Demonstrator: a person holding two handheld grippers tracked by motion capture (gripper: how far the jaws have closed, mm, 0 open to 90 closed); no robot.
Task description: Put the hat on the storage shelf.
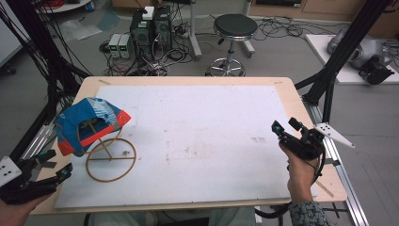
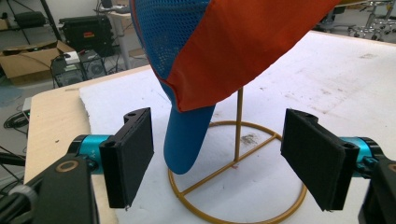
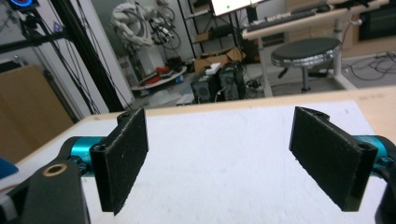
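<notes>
Left tongs (image 2: 217,158), released, frame the cap (image 2: 219,46) at lower left; right tongs (image 3: 233,158) released. Risk: nudging the stand (image 2: 238,186) topples it.

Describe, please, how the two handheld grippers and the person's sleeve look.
Each gripper, left gripper and right gripper, has a black body, two flat rectangular black jaws with rough pads and turquoise metal cylinders behind them. A grey three-cornered plate with small dark dots sits on top of the right one, and a black cable trails from it. The sleeve is a grey speckled fabric.
</notes>
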